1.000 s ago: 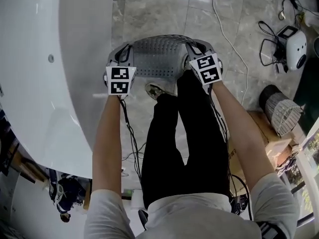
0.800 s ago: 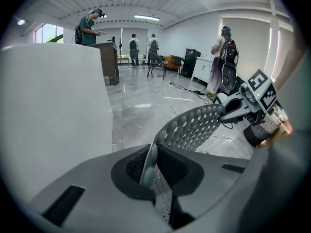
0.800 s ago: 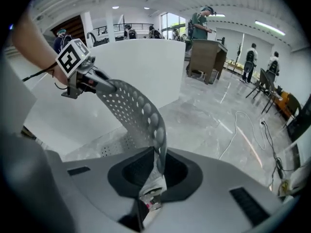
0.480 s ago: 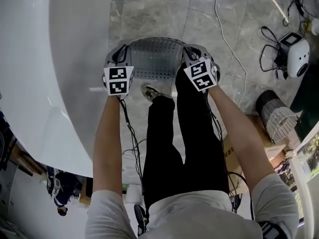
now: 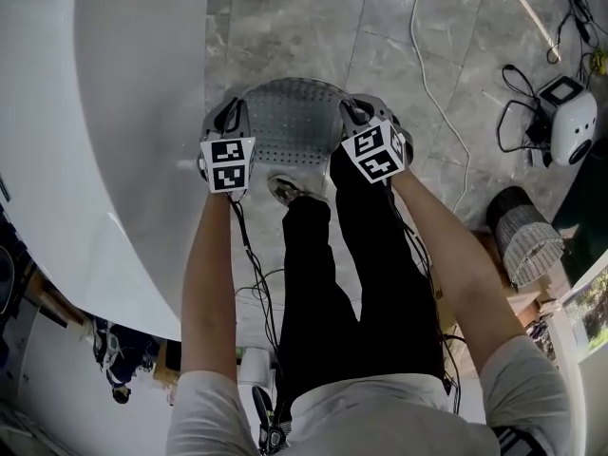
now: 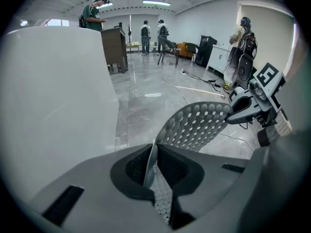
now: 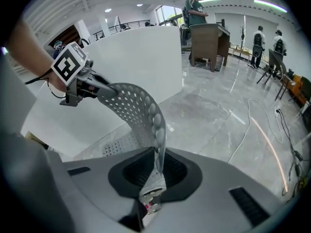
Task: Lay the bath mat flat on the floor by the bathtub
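The person's legs in black trousers hide the near edge of the grey perforated bath mat. The left gripper and right gripper each clench one end of it, holding it arched above the marble floor just beside the white bathtub, which the frame edge cuts off.

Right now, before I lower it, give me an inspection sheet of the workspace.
Surface: glossy grey stone floor.
Job's things: perforated grey bath mat bowed between both grippers, not flat; white bathtub at left.
Clutter: wire basket, white device at right.
Grippers: left gripper and right gripper, jaws each shut on a mat edge.
Cables: white cable across floor; black cables by the device.
Surroundings: people standing across the room.
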Available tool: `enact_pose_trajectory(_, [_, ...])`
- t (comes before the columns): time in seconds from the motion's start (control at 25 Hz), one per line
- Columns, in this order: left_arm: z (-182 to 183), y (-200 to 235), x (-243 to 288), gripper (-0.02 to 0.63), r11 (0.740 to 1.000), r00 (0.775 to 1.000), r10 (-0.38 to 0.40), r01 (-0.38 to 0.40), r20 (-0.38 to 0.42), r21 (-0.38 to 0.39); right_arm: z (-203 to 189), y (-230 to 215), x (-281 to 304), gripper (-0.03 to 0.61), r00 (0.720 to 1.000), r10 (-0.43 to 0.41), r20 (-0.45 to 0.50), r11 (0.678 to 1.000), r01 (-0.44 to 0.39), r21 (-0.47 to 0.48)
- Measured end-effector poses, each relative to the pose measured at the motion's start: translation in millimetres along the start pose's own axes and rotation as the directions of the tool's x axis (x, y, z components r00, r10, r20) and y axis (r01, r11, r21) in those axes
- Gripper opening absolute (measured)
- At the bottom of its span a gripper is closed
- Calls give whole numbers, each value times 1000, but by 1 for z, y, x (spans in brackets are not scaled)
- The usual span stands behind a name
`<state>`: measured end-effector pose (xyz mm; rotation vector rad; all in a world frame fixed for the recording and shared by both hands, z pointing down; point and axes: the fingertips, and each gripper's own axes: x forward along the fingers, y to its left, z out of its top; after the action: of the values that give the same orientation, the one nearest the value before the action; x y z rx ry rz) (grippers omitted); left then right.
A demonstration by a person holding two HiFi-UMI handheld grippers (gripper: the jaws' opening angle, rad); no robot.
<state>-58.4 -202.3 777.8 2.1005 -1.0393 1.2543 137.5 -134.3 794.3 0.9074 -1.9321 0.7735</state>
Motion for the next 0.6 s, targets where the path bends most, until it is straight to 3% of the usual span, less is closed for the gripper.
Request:
enact_pose_trajectory(0.2, [1,-2,23,28,999,999,26,-27,-30,-29,-5,-18,15,41,1000,19,-15,1000,-19,5])
enact_pose_trajectory(0.6, [4,3,68,28,998,998,54,-54,-38,10,-8,-52,50,41,1000,22,5,999,-22,-24])
